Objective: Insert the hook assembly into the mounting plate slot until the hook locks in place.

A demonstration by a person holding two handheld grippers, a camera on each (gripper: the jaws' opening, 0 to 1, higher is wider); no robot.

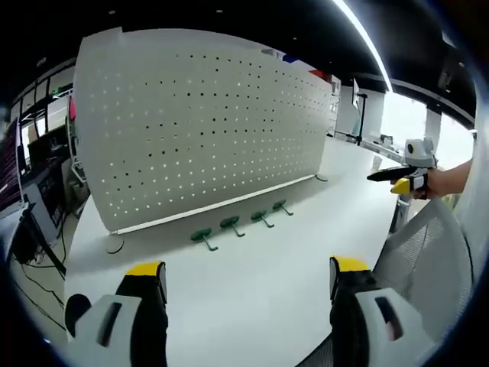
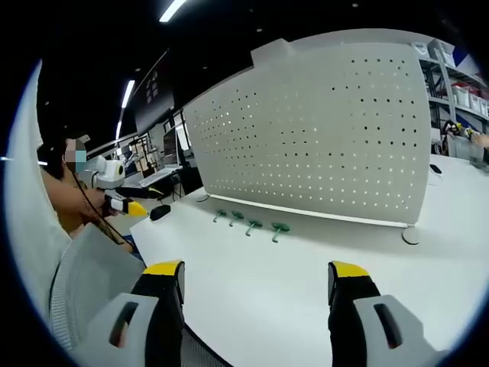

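Risk: hooks (image 1: 241, 222) are small and lie close in a row, so a jaw closing off-centre could nudge a neighbour or grip one crooked; a tilted hook would likely jam at a hole in the pegboard (image 1: 199, 122) instead of locking.
Hooks: four green ones on the white table (image 1: 252, 298), in a line just in front of the pegboard's foot, none mounted yet.
Left gripper (image 1: 248, 279): jaws apart, holding nothing; the hooks sit ahead of the gap, between it and the pegboard, well apart from the tips.
Right gripper (image 2: 256, 283): jaws apart, empty; hooks (image 2: 248, 223) lie ahead and slightly left of its gap, near the pegboard (image 2: 321, 130), out of reach.
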